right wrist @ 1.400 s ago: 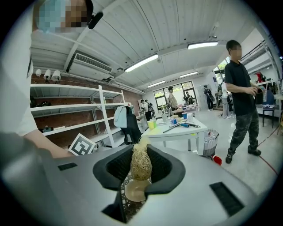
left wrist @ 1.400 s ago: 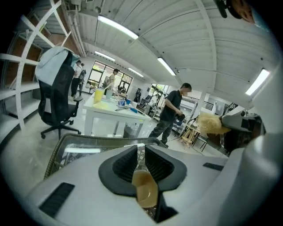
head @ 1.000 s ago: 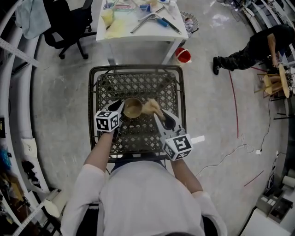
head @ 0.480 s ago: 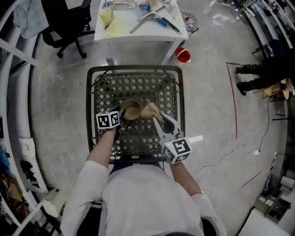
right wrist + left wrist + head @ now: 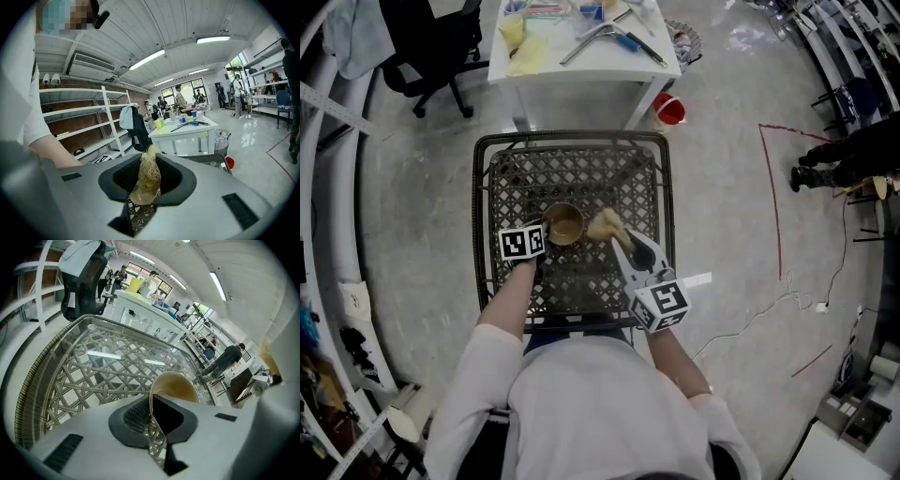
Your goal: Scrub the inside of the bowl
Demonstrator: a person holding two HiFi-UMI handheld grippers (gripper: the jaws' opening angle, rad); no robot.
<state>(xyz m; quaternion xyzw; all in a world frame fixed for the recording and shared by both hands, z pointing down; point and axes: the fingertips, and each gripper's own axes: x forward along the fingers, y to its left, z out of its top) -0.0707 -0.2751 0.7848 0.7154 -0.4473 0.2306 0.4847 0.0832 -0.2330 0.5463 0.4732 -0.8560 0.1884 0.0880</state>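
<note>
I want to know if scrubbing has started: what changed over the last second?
Only the background person moved, away toward the right edge. At the wicker table nothing changed. The left gripper stays shut on the bowl rim, and the right gripper still holds the scrubber beside the bowl, not inside.

The woven table (image 5: pixel 581 173) has a dark rim; the bowl (image 5: pixel 564 225) is at its middle; a white table (image 5: pixel 591 62) stands at 12 o'clock.

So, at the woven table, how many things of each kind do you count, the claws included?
bowl: 1
fibre scrubber: 1
claws: 2, the left claw and the right claw
Total: 4
</note>
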